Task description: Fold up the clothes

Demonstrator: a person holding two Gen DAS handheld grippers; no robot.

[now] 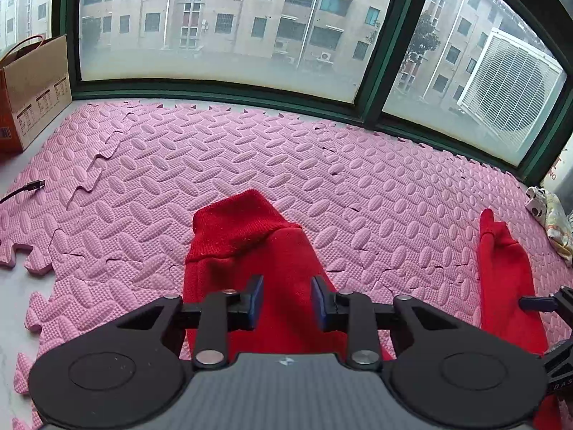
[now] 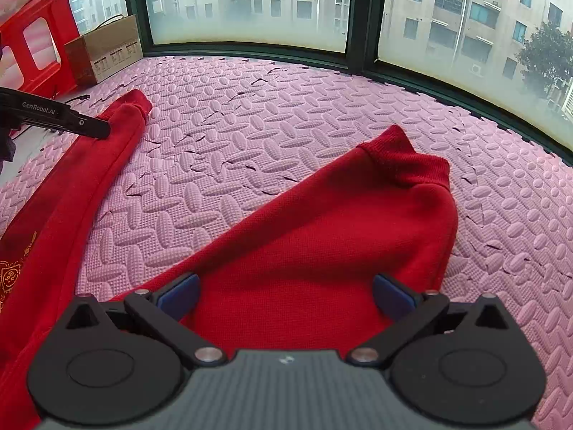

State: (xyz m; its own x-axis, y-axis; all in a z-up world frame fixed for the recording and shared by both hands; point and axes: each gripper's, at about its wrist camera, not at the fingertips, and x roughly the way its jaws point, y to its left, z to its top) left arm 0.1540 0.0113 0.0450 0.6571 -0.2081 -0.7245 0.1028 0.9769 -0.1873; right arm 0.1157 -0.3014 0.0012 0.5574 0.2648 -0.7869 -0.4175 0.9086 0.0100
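Note:
A red sweater lies on the pink foam mat (image 1: 250,150). In the left wrist view one sleeve (image 1: 283,251) stretches away from me, and its ribbed cuff (image 1: 236,222) lies just ahead. My left gripper (image 1: 287,301) hovers over this sleeve, its blue pads a short way apart with red cloth showing between them. The other sleeve (image 2: 340,222) runs forward in the right wrist view, ending in a cuff (image 2: 404,165). Over it my right gripper (image 2: 286,299) stands wide open, gripping nothing. Gold embroidery (image 2: 10,279) marks the sweater's body at the left.
A cardboard box (image 1: 32,93) stands at the far left by the green window frame (image 1: 222,89). A black cable (image 1: 25,190) lies at the mat's left edge. A patterned cloth (image 1: 551,218) sits at the right. A red plastic stool (image 2: 39,36) stands beside the box.

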